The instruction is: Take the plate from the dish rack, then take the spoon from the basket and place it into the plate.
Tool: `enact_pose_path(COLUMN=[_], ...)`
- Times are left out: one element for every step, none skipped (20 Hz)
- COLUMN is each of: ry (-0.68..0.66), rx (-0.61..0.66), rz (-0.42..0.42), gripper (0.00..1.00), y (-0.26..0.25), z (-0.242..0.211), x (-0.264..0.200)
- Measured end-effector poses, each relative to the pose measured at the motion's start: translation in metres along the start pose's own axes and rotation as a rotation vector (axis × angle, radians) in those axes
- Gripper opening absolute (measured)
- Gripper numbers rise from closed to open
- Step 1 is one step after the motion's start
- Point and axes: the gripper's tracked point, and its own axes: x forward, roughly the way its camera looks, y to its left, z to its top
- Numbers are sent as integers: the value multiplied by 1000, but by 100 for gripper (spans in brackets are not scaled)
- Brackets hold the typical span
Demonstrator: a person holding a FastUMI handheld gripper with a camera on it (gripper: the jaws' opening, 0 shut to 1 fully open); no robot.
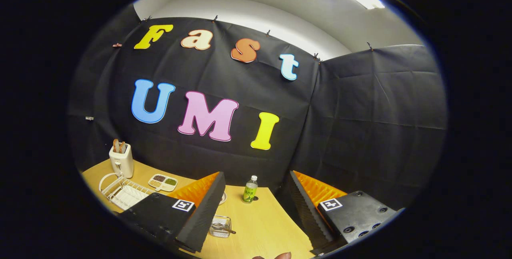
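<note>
I see the dish rack left of my gripper, beyond its left finger. A clear basket holding the spoon sits between the 2 fingers, which are spread wide, holding nothing. A bottle stands beyond the basket.

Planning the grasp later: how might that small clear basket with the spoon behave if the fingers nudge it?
The basket looks small and see-through, so probably light and apt to slide on the smooth wooden table. The spoon handle overhangs its rim and may shift. The gripper hangs open above it.
</note>
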Motion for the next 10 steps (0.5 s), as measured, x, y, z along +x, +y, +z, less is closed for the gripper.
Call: enact_pose_path(ry=[5, 11, 22, 47, 91, 152, 229, 297, 364, 443], rx=[3, 15, 44, 89, 131, 158, 172, 181, 193, 200], rz=[6, 20, 62, 135, 208, 263, 306, 340, 371, 394], gripper=[97, 97, 97, 97, 97, 97, 97, 97, 97, 98], y=[2, 7, 19, 40, 61, 78, 91, 102, 115, 127], z=[-1, -2, -1, -3, -8, -17, -31, -45, -57, -72], x=[0, 1, 2, 4, 8, 12, 16, 19, 24, 28])
